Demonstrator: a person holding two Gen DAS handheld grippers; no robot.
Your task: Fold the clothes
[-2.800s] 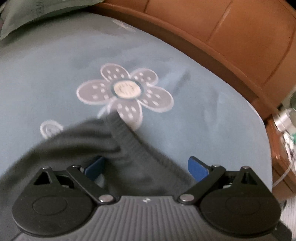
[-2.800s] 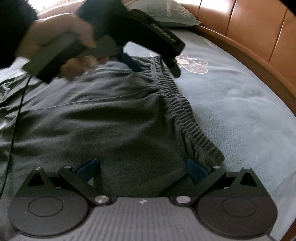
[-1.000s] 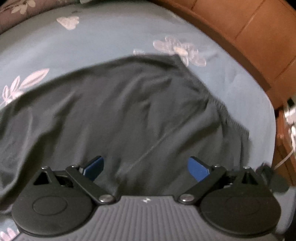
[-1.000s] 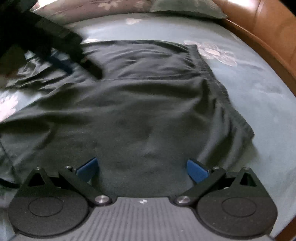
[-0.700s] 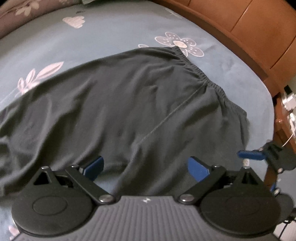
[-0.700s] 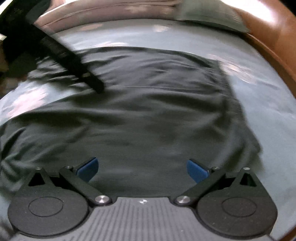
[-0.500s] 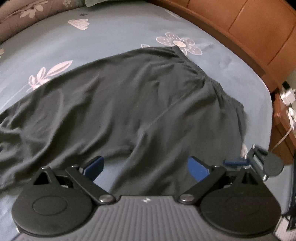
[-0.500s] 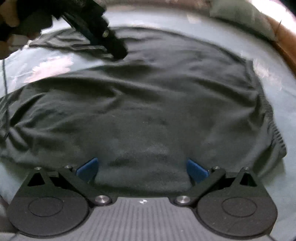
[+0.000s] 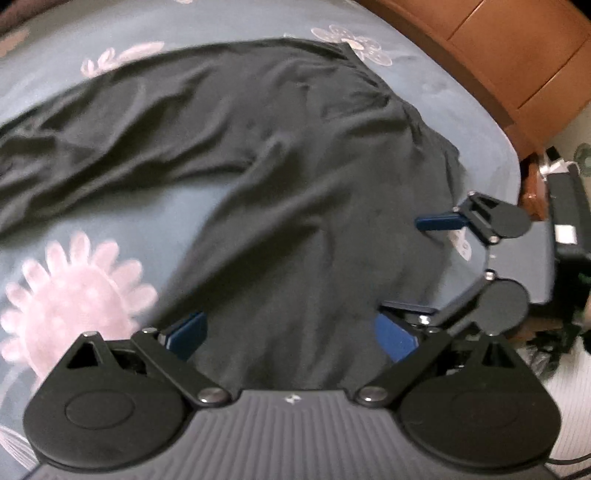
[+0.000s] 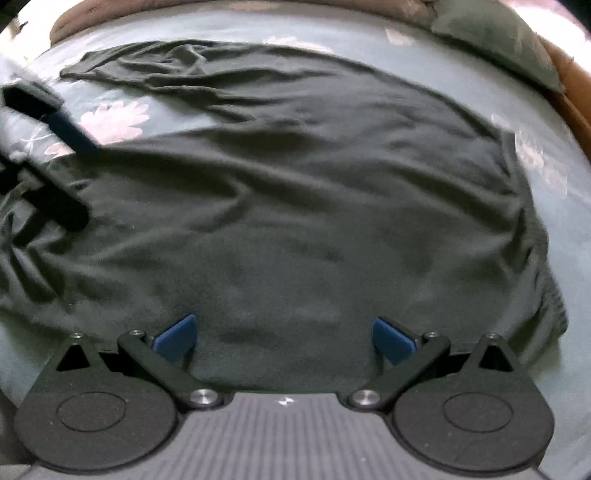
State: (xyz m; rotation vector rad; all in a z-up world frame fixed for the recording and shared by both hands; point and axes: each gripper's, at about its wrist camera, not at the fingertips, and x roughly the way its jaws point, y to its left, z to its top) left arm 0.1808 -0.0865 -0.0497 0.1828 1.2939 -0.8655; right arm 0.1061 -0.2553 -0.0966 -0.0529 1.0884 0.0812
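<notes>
Dark grey trousers point(image 9: 288, 177) lie spread flat on the blue flowered bed sheet point(image 9: 122, 229), waistband toward the headboard, two legs running left. They also fill the right wrist view point(image 10: 295, 206). My left gripper point(image 9: 291, 332) is open and empty, hovering over the near leg. My right gripper point(image 10: 284, 338) is open and empty over the seat of the trousers. The right gripper also shows in the left wrist view point(image 9: 421, 266) at the right, open. The left gripper shows at the left edge of the right wrist view point(image 10: 66, 177).
A brown wooden headboard point(image 9: 498, 62) borders the bed at the upper right. A bedside stand with small items and cables point(image 9: 565, 229) sits at the right. A grey-green pillow point(image 10: 495, 40) lies at the far right corner, and a brown blanket edge point(image 10: 184, 11) runs along the far side.
Both grippers let go of the waistband and drew back from it. The trousers now lie flat. My left gripper has shifted toward the legs; the right gripper has come closer beside it.
</notes>
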